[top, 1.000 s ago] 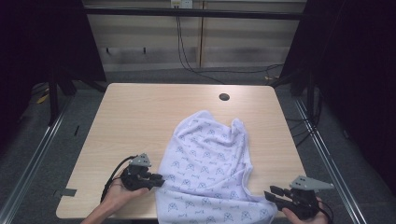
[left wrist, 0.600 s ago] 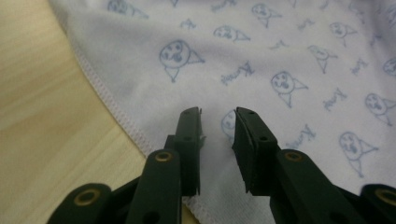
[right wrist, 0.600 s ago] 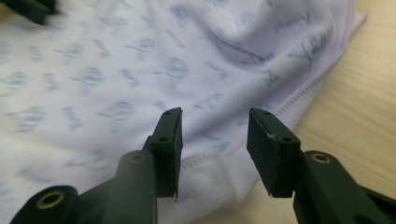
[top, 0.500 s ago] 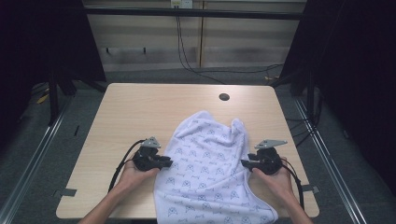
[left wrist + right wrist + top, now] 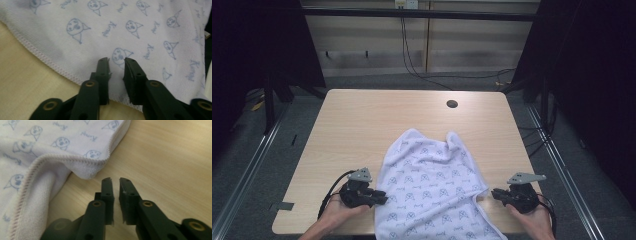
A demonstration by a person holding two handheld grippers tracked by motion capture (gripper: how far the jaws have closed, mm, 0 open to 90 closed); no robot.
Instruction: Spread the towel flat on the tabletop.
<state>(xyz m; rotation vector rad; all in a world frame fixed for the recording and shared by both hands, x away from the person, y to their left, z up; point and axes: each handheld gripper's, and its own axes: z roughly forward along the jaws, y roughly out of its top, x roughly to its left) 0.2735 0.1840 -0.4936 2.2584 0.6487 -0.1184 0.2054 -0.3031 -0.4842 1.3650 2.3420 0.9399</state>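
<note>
A white cloth (image 5: 432,185) printed with small blue faces lies rumpled on the front middle of the wooden table (image 5: 362,125), and its near end hangs over the front edge. My left gripper (image 5: 381,198) rests at the cloth's left hem. In the left gripper view the cloth (image 5: 150,30) lies under the jaws, and the left gripper (image 5: 116,62) stands open just past the stitched hem. My right gripper (image 5: 495,192) sits on the table by the cloth's right edge. In the right gripper view it (image 5: 115,181) is narrowly open, a little short of a folded cloth corner (image 5: 87,172), holding nothing.
A dark round cable hole (image 5: 452,104) sits near the table's far edge. Bare wood lies beyond the cloth and to both sides. Dark frame posts (image 5: 269,100) and cables stand around the table on a grey floor.
Both hands have drawn back toward the front edge from half a second ago. The right gripper has also slid right, off the cloth's edge. The cloth lies much the same.
</note>
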